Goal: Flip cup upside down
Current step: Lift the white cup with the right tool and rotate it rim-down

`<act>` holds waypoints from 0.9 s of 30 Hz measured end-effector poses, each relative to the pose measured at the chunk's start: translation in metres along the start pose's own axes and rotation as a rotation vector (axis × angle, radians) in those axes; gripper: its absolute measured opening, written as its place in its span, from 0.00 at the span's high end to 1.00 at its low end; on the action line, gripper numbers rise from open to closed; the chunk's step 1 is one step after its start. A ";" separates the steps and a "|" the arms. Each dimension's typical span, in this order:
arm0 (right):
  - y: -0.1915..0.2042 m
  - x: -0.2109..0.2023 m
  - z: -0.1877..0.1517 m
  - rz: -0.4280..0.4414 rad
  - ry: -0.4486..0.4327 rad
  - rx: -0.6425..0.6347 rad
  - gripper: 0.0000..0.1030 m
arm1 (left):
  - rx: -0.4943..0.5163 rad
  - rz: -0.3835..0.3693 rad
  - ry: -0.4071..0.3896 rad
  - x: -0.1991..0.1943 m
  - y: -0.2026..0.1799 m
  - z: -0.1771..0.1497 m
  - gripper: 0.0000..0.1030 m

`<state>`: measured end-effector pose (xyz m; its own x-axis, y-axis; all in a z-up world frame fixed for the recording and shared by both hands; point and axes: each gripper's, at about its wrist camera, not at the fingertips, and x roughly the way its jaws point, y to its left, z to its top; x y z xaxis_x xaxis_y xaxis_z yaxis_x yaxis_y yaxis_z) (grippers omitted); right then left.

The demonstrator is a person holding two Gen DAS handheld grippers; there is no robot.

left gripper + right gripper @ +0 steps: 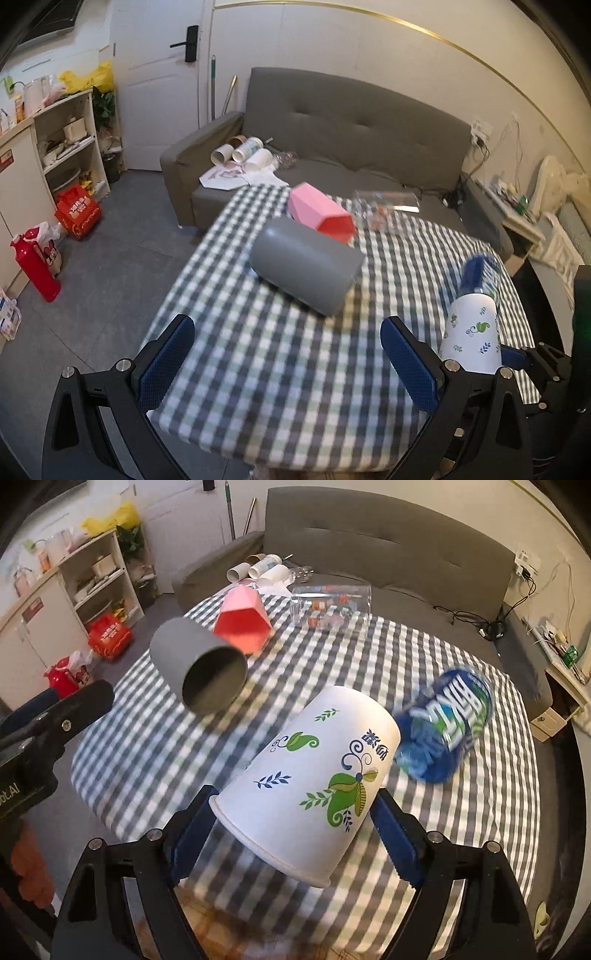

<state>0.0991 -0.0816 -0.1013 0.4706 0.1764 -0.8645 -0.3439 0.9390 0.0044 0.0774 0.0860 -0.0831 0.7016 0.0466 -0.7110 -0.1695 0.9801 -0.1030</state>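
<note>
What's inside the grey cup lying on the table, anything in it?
From the right wrist view, the grey cup lies on its side, mouth toward the camera. Its visible inner wall is dark and bare; nothing shows inside. The deepest part is in shadow, so the bottom cannot be confirmed.

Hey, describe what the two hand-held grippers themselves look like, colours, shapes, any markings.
Both match: the left hand-held gripper and the right hand-held gripper have glossy black angular frames with triangular cut-outs and silver round screws at the joints. The fingers carry blue pads with a fine dimpled texture. In the right wrist view, the left one's black body shows partial white lettering ending in "ot.AI". No cables show on either.
</note>
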 end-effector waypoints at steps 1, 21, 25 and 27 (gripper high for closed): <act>0.000 0.003 0.001 -0.007 0.003 -0.003 0.19 | 0.006 0.002 0.010 0.001 -0.003 -0.002 0.00; -0.046 -0.024 -0.018 0.075 -0.013 0.040 0.03 | 0.102 0.011 0.057 -0.002 -0.055 0.008 0.00; -0.081 -0.052 -0.027 0.044 -0.056 0.079 0.01 | 0.174 -0.026 0.090 -0.003 -0.092 0.015 0.00; -0.105 -0.059 -0.029 0.023 -0.064 0.115 0.01 | 0.217 -0.059 0.122 0.000 -0.117 0.017 0.00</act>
<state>0.0841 -0.1987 -0.0650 0.5156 0.2133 -0.8299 -0.2616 0.9615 0.0846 0.1092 -0.0250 -0.0597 0.6152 -0.0221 -0.7880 0.0310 0.9995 -0.0038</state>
